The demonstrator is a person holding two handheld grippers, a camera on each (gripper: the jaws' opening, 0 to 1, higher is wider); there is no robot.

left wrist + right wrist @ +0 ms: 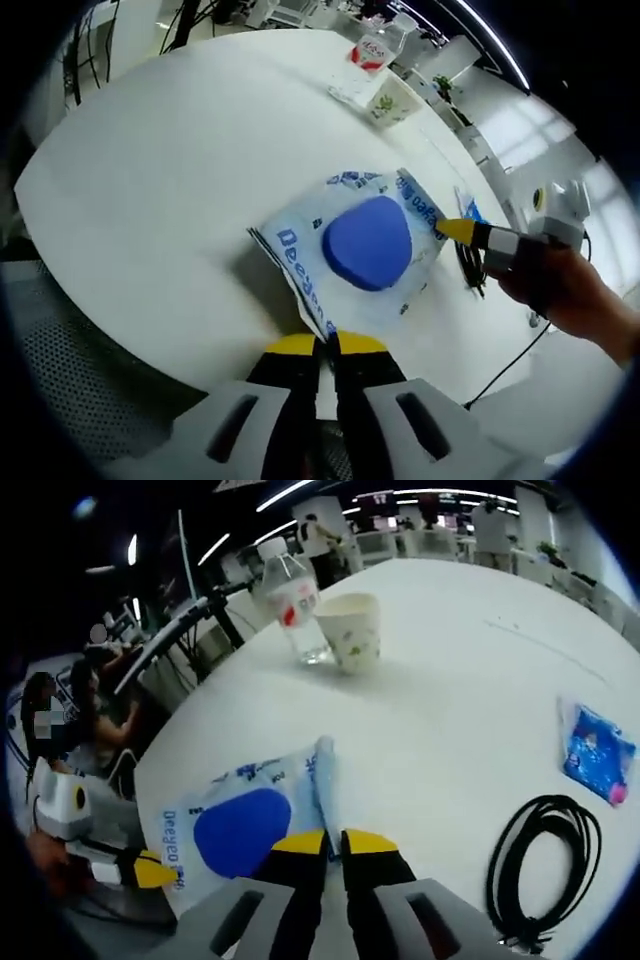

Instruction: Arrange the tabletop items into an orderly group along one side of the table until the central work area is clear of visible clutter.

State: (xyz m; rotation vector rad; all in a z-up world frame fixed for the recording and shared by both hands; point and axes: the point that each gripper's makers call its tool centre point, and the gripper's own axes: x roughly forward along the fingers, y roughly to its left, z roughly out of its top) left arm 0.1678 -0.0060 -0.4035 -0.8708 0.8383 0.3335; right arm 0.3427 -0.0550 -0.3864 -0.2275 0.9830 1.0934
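In the left gripper view, the left gripper rises at 6 o'clock with its yellow-tipped jaws pinched narrow on the near edge of the tissue pack, a clear wrapper with blue print and a blue oval patch, lying on the white table. At 3 o'clock the right gripper touches the pack's far edge, held by a person's hand; just beside it lies a black cable. Far off toward 1 o'clock stand a paper cup and a water bottle, side by side near the table's rim.

In the right gripper view, the right gripper at 6 o'clock has its jaws nearly together on the pack; whether they truly clamp it I cannot tell. The left gripper meets the pack at 8 o'clock. A coiled cable lies at 4 o'clock, a blue packet at 3 o'clock, and the cup and bottle stand touching at 12 o'clock.
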